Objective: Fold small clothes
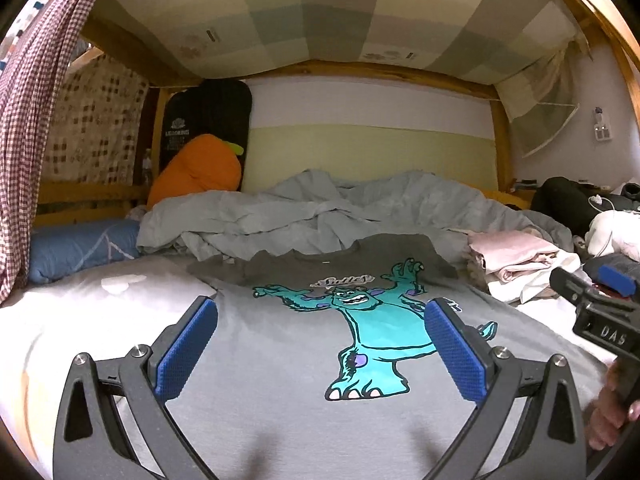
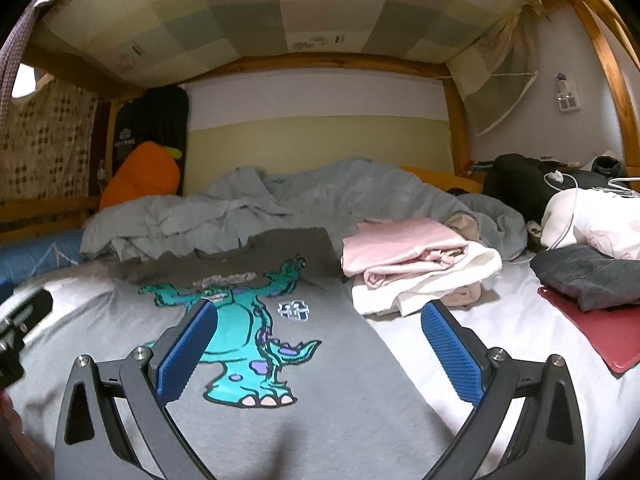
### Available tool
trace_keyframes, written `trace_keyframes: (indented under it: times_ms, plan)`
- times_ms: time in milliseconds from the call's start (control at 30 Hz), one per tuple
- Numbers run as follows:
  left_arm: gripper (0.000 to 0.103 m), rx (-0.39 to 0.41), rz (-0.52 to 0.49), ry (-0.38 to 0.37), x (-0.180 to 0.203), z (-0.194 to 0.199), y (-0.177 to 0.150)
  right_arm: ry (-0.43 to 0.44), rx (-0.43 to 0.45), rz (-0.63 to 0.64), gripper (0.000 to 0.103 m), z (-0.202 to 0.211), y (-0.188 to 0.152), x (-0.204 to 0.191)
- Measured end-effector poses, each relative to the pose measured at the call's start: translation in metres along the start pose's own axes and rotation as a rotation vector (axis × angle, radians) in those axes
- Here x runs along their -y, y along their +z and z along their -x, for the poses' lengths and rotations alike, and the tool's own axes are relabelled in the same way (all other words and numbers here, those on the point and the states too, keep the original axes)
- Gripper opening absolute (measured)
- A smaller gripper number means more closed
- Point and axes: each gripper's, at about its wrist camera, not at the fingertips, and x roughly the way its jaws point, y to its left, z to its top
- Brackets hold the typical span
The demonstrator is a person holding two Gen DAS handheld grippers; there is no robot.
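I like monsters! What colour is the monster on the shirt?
Teal with purple spots, on the grey shirt; monster shows best in the left wrist view.

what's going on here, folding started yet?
Not yet, by the look of it. A person holds tongs in each hand over a bed. A grey T-shirt with a teal monster print lies spread flat, print up, unfolded. The left tongs and right tongs are both open above the shirt, gripping nothing. To the shirt's right sits a pile of folded clothes, pink on top of white. A rumpled grey blanket is bunched up behind.
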Motion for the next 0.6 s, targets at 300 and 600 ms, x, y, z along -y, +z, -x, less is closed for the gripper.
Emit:
trace_keyframes:
  times_ms: [300, 600]
  plan:
    - [0.103, -0.006, -0.028, -0.048, 0.006, 0.011, 0.009, -0.01, 0.001, 0.021, 0.102, 0.011, 0.011, 0.002]
    - [0.103, 0.012, -0.007, -0.016, 0.011, 0.021, 0.012, 0.012, -0.022, 0.009, 0.102, 0.014, 0.015, 0.004]
